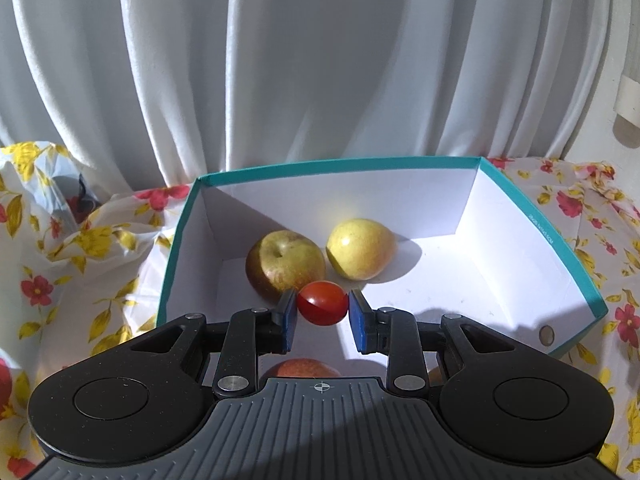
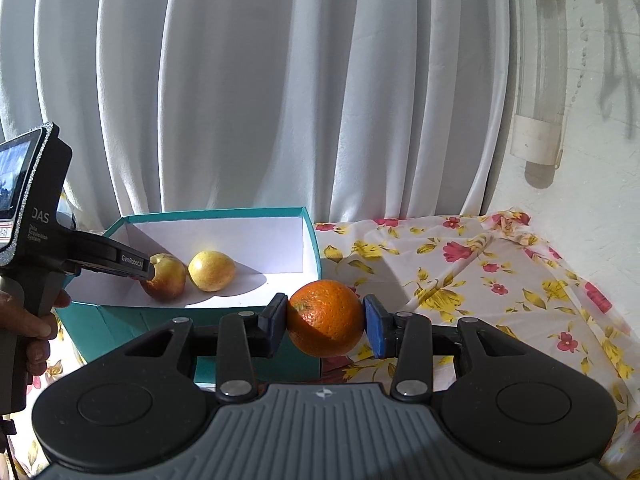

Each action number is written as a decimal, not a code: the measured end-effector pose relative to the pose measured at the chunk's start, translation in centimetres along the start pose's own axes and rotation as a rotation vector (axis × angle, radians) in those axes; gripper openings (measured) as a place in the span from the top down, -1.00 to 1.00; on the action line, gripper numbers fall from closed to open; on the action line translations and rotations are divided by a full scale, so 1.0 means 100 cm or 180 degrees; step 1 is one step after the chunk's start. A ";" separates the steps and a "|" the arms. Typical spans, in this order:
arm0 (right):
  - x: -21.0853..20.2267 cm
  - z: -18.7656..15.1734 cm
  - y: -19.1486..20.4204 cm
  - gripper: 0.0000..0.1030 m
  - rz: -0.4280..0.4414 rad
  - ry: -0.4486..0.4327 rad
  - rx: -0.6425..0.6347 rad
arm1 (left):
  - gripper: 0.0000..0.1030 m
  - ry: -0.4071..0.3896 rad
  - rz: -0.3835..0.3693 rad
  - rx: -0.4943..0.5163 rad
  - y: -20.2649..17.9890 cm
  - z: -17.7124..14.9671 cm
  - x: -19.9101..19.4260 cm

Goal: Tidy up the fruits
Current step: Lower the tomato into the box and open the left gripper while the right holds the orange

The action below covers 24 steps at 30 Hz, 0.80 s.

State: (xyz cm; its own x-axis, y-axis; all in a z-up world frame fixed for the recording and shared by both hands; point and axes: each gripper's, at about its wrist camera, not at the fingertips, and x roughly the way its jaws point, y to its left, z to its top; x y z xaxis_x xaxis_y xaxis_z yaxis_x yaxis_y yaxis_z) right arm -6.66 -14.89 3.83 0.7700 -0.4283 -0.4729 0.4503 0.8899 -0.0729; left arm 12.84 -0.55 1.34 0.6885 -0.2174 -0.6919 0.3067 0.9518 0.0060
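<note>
In the left wrist view my left gripper point(image 1: 322, 309) is shut on a small red tomato point(image 1: 322, 308), held over the inside of a teal box point(image 1: 576, 264) with white walls. Two yellowish apples lie in the box: a brown-tinged one point(image 1: 285, 265) and a pale yellow one point(image 1: 361, 249). A reddish fruit point(image 1: 305, 368) shows partly under the gripper. In the right wrist view my right gripper point(image 2: 326, 318) is shut on an orange point(image 2: 325, 317), held above the flowered cloth just right of the box point(image 2: 312, 256). The left gripper's body point(image 2: 116, 262) reaches over the box there, its fingertips hidden.
A flowered tablecloth point(image 2: 480, 280) covers the table, rumpled at the left point(image 1: 80, 240). White curtains point(image 1: 280, 80) hang close behind the box. A clear tube-like object point(image 2: 540, 80) hangs on the wall at the right. A person's hand point(image 2: 32, 320) grips the left gripper's handle.
</note>
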 end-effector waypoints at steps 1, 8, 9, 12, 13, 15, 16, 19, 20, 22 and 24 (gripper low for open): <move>0.000 0.000 -0.001 0.22 -0.0003 -0.0004 0.0007 | 0.39 0.0011 -0.0006 0.0007 -0.001 0.000 0.002; -0.001 0.001 -0.003 0.22 -0.0011 -0.0034 0.0026 | 0.39 0.0094 -0.0009 0.0033 -0.003 -0.003 0.014; -0.001 0.001 -0.003 0.22 -0.0011 -0.0036 0.0023 | 0.39 0.0103 -0.0007 0.0035 -0.004 -0.003 0.015; -0.001 0.001 -0.004 0.22 -0.0015 -0.0042 0.0021 | 0.39 0.0128 -0.0014 0.0050 -0.005 -0.004 0.020; -0.001 0.002 -0.004 0.22 -0.0016 -0.0042 0.0019 | 0.38 0.0136 -0.0019 0.0053 -0.005 -0.004 0.021; -0.001 0.002 -0.004 0.22 -0.0022 -0.0046 0.0021 | 0.36 0.0154 -0.0013 0.0052 -0.005 -0.005 0.023; -0.001 0.002 -0.004 0.22 -0.0020 -0.0045 0.0017 | 0.31 0.0158 -0.0012 0.0048 -0.004 -0.005 0.022; -0.002 0.003 -0.004 0.22 -0.0032 -0.0062 0.0015 | -0.20 0.0115 -0.0018 0.0041 -0.003 -0.005 0.015; -0.002 0.003 -0.004 0.22 -0.0033 -0.0067 0.0018 | -0.36 0.0072 -0.0022 0.0031 -0.003 -0.005 0.011; -0.001 0.004 -0.004 0.22 -0.0036 -0.0078 0.0016 | -0.83 -0.0025 -0.0018 0.0034 -0.002 -0.006 -0.002; 0.000 0.005 -0.004 0.22 -0.0035 -0.0093 0.0017 | -0.95 -0.0121 -0.0045 -0.0002 -0.001 -0.007 -0.018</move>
State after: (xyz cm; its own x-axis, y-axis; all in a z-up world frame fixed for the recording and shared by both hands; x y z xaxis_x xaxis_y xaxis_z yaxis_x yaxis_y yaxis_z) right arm -6.65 -15.30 4.27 0.7779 -0.4425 -0.4462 0.4611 0.8843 -0.0732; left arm 11.11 -0.11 2.08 0.7086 -0.2388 -0.6639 0.3161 0.9487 -0.0038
